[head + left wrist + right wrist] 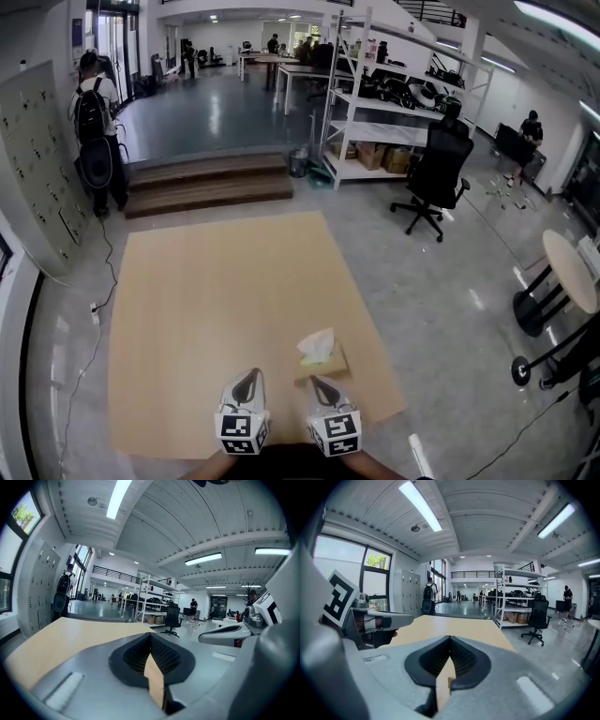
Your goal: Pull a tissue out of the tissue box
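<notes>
- Grippers sit side by side closest to the person. The left gripper (247, 384) is just left of the tissue box (330, 366) and the right gripper (323, 389) is at its near edge. Both point ahead and slightly downward.
- Each gripper view shows its own jaws pressed together with nothing between them; only the head view shows the box.
- The box is tan and lies on a tan mat (206, 300), with a pale crumpled tissue (317, 344) standing up from its top.
- Beyond the box stand an office chair (437, 169) and shelving (375, 122).

My left hand-held gripper (249, 376) and right hand-held gripper (320, 382) are grey with black-and-white square markers; the table (216, 300) is pale tan, the tissue box (325, 365) brown, its tissue (317, 344) creamy white.
</notes>
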